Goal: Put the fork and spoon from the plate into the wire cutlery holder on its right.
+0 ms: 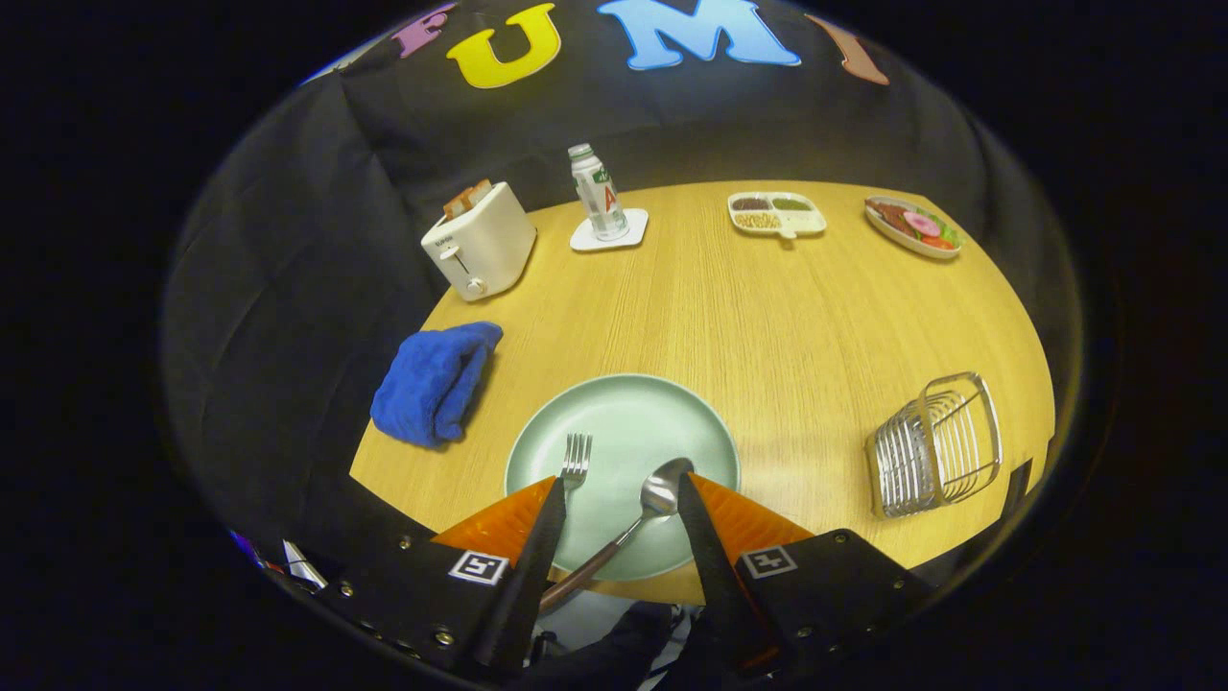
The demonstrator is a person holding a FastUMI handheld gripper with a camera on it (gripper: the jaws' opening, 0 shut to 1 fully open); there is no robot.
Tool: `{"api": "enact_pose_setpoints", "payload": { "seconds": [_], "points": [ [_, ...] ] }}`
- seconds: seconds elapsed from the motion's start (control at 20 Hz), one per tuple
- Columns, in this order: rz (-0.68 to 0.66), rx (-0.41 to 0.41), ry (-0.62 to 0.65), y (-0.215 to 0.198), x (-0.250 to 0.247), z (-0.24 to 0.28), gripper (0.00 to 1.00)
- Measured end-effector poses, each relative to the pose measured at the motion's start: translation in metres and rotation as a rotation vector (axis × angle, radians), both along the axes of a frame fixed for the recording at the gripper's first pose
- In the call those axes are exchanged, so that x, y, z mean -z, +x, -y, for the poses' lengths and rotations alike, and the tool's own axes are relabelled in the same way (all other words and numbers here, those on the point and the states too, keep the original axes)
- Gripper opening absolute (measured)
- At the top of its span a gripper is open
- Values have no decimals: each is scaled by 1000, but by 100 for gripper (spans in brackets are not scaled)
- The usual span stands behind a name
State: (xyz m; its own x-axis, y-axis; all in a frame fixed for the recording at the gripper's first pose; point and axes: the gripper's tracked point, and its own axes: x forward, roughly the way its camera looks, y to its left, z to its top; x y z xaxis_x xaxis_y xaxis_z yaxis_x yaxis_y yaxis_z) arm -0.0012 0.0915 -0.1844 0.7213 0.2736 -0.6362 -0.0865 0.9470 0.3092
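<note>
A pale green plate (662, 422) lies on the wooden table just ahead of my fingers. On it rest a metal fork (576, 459), tines pointing away, and a metal spoon (658, 491) with a brown handle running back between my fingers. The fork's handle is hidden behind my left finger. My gripper (619, 485) hovers above the near rim of the plate, open, with nothing pressed between its fingers. The wire cutlery holder (935, 446) stands to the right of the plate, near the table's right edge.
A blue cloth (434, 382) lies left of the plate. At the back stand a white toaster (478, 242), a bottle on a coaster (599, 197), a divided snack tray (777, 213) and a dish of food (911, 226). The table's near edge curves under my fingers.
</note>
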Motion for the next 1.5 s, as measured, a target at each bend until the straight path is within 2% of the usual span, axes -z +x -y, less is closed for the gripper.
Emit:
{"api": "enact_pose_setpoints", "payload": {
  "seconds": [0.4, 0.5, 0.6, 0.65, 0.7, 0.75, 0.8, 0.85, 0.9, 1.0, 1.1, 1.5],
  "points": [
    [-245, 45, 76, -9, 53, -13, 73],
    [-294, 62, 116, -9, 61, -18, 65],
    [-342, 78, 165, -11, 67, -23, 67],
    [-365, 87, 175, -10, 71, -24, 65],
    [-372, 87, 193, -8, 71, -28, 54],
    [-381, 91, 187, -8, 74, -28, 50],
    [-390, 104, 174, -8, 79, -25, 50],
    [-413, 117, 178, -12, 79, -20, 29],
    [-438, 118, 184, -13, 83, -23, 24],
    [-476, 140, 191, -13, 82, -20, 22],
    [-484, 134, 197, -13, 82, -20, 4],
    [-430, 106, 246, -9, 57, -13, 4]
  ]
}}
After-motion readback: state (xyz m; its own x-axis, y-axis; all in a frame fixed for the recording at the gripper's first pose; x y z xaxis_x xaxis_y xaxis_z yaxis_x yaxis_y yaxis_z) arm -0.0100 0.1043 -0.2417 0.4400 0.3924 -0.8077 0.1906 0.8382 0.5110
